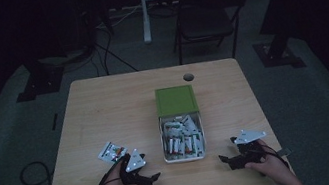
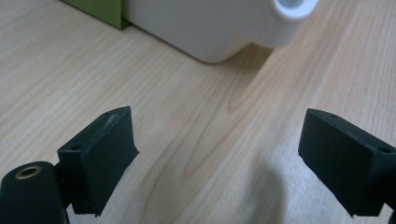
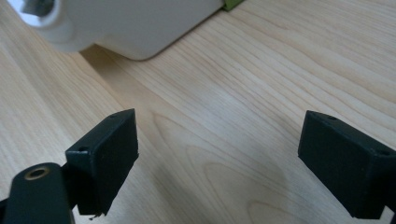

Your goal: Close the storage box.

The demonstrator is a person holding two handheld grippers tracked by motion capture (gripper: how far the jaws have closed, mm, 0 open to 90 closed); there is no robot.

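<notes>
White box (image 1: 183, 142) of packets, green lid (image 1: 176, 100) behind: tabletop (image 1: 119, 105) centre. Loose packet (image 1: 112, 152) near front-left. Left gripper (image 1: 149, 180), right gripper (image 1: 228, 155): front edge, jaws wide, empty.

A box (image 1: 183, 140) of packets sat at the desk's (image 1: 114, 106) centre, its lid (image 1: 176, 100) just behind it; one packet (image 1: 111, 152) lay lower left, a chair (image 1: 205, 14) stood beyond the desk.

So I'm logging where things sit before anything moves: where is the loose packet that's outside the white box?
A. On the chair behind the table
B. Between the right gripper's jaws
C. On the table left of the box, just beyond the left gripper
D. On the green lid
C: in the high view the packet lies flat on the table, left of the white box, just beyond the left gripper.
</notes>
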